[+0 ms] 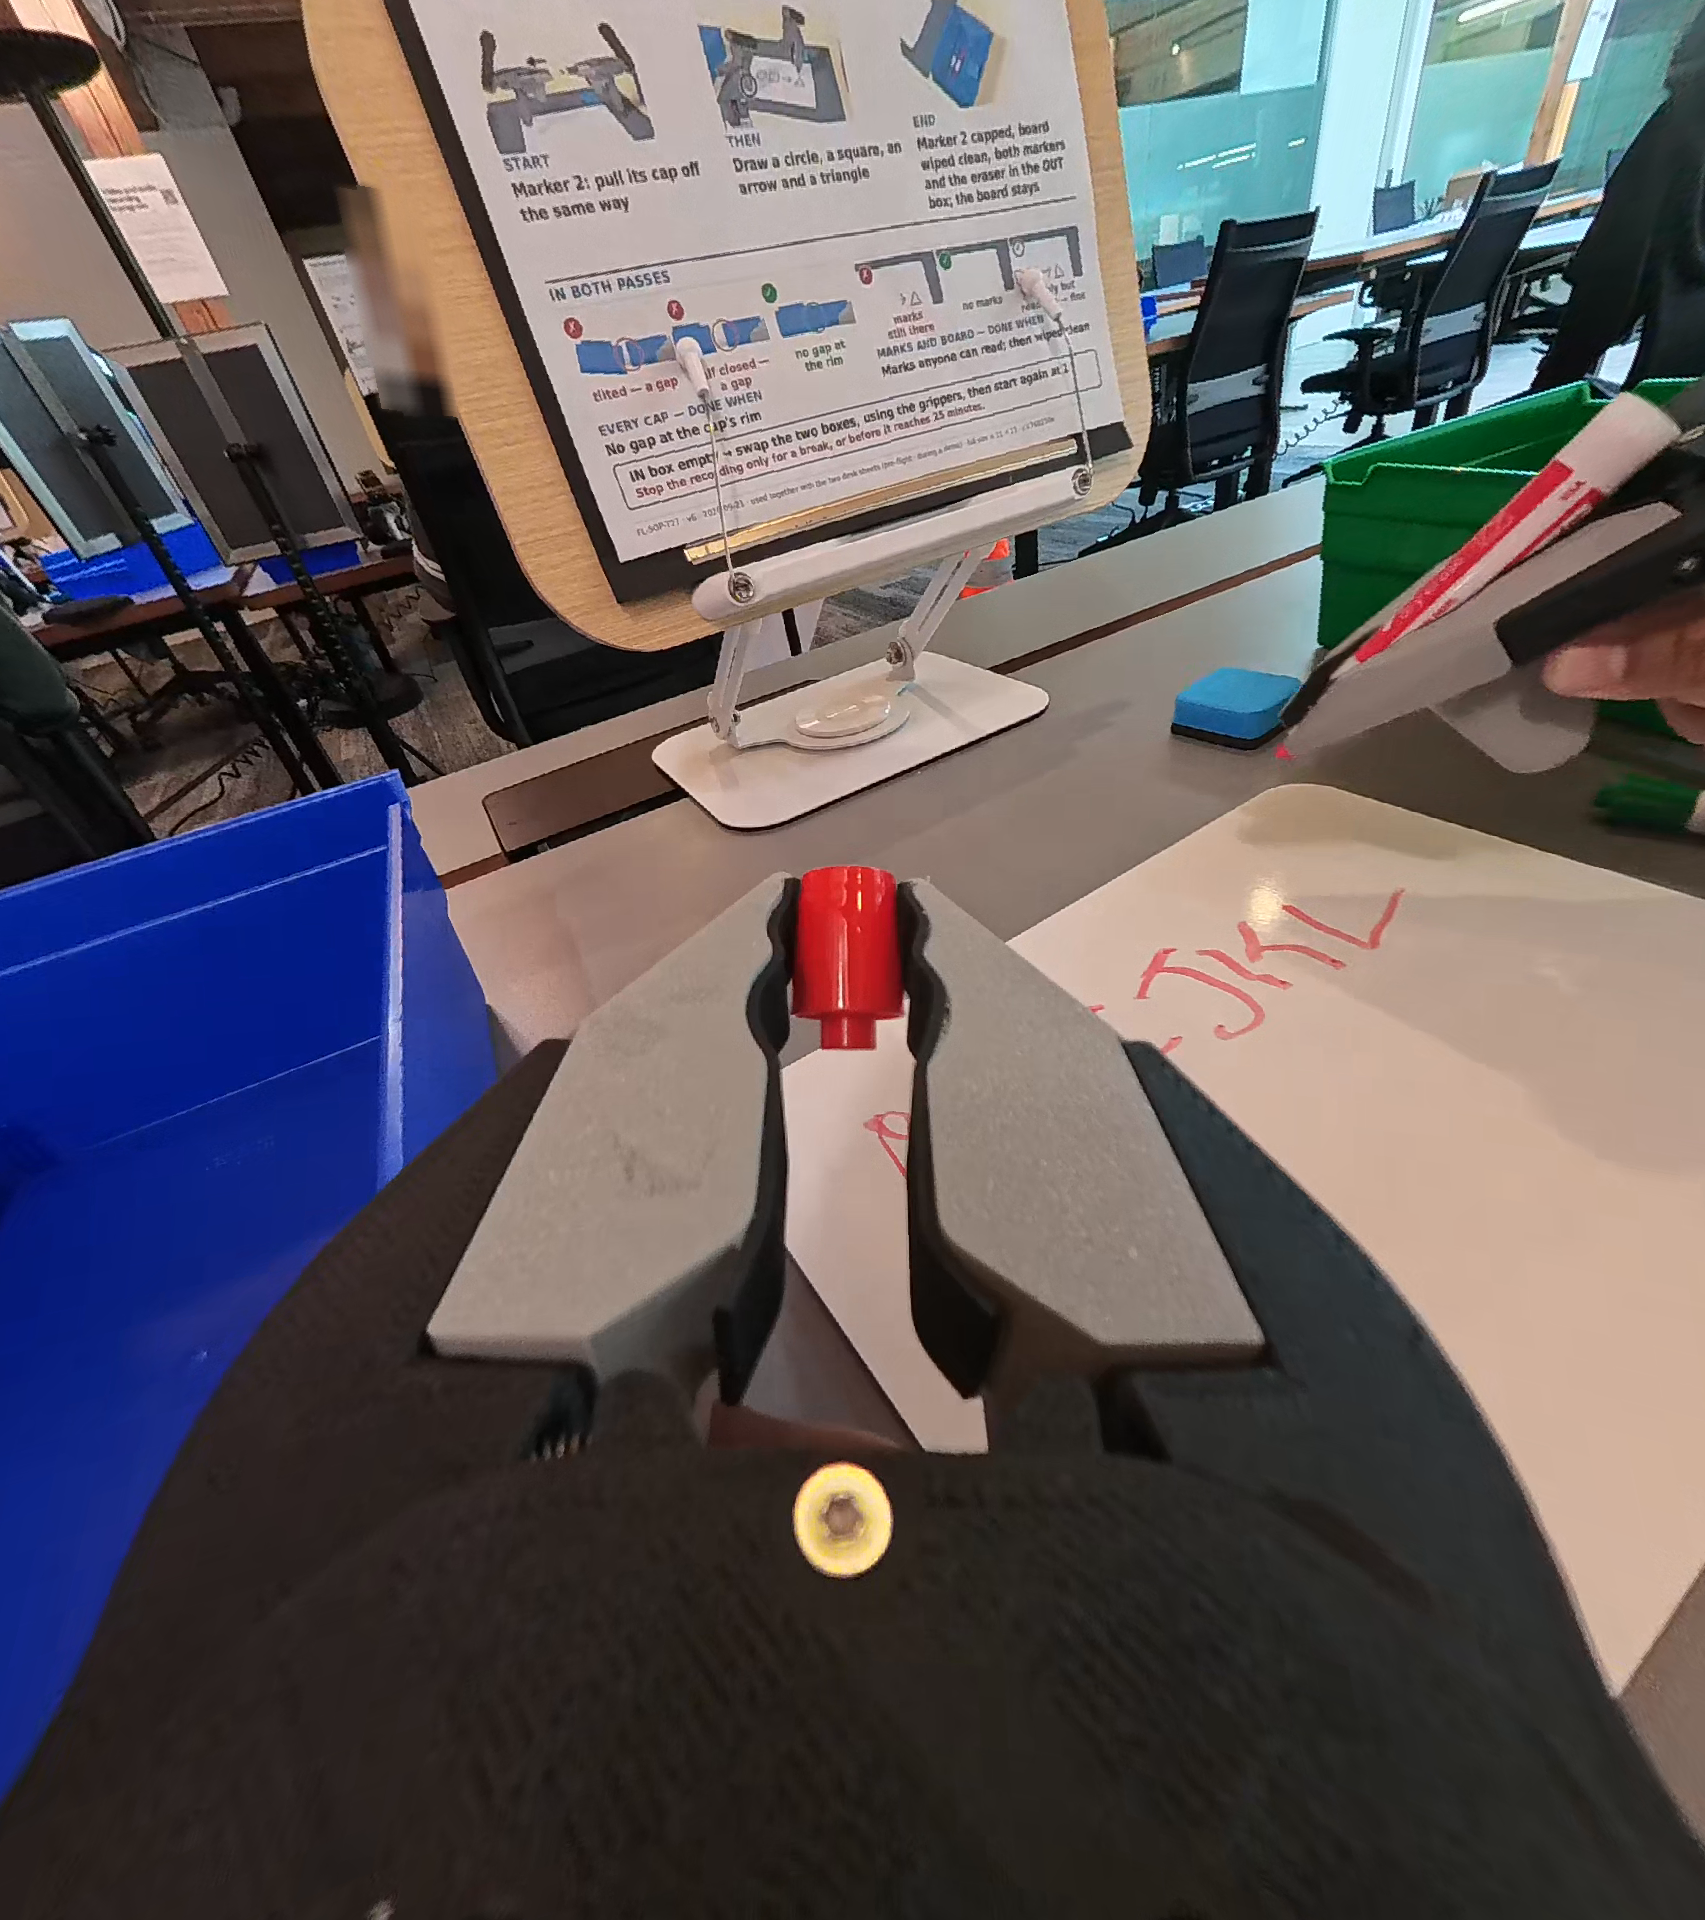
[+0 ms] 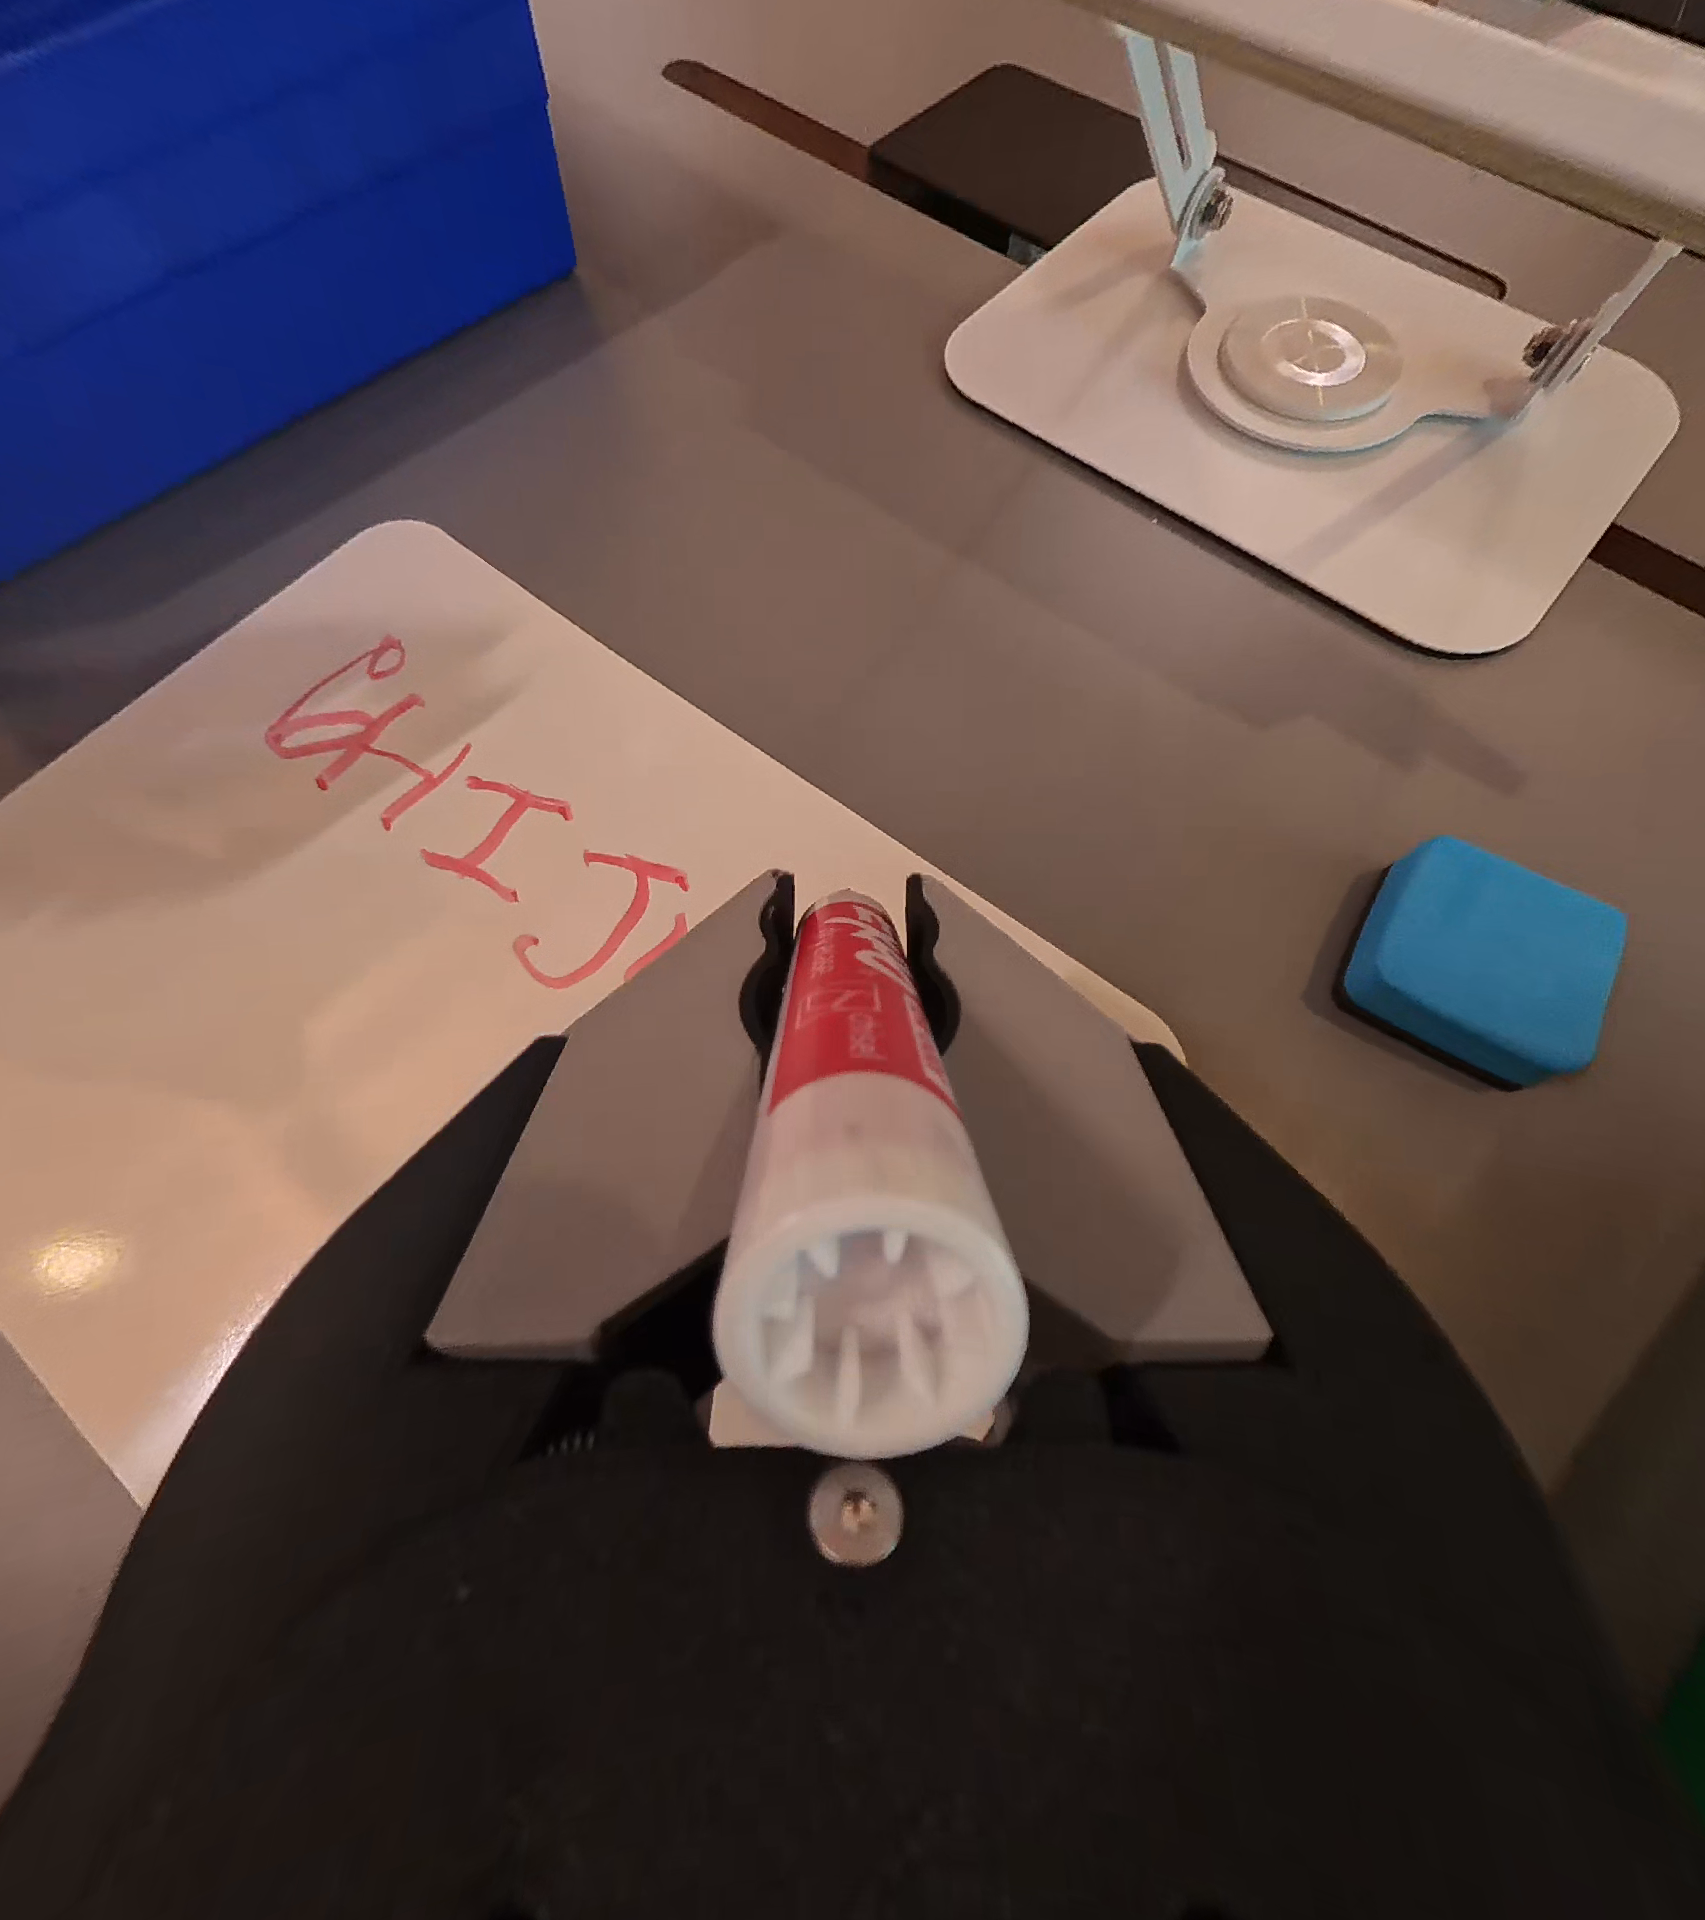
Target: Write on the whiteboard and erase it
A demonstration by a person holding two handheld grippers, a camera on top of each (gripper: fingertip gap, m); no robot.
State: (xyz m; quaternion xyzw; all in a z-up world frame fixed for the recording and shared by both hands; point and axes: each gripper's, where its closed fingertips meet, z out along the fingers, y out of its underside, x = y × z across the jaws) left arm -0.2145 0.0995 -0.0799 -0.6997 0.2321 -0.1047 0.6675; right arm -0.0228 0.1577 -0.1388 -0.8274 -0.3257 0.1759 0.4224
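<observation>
Writing looks done: red letters cross the whiteboard (image 2: 328,1039). Your right gripper (image 2: 848,894) fingers clamp the uncapped red marker (image 2: 853,1091), your left gripper (image 1: 848,894) fingers pinch its cap (image 1: 846,961). Capping and wiping remain; the eraser (image 2: 1487,961) waits on the desk (image 2: 931,644) at three o'clock.

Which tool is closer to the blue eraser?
Right. The right tool, clamping the red marker, has its tip just beside the blue eraser. The left tool, gripping the red cap, sits farther back over the whiteboard.
</observation>
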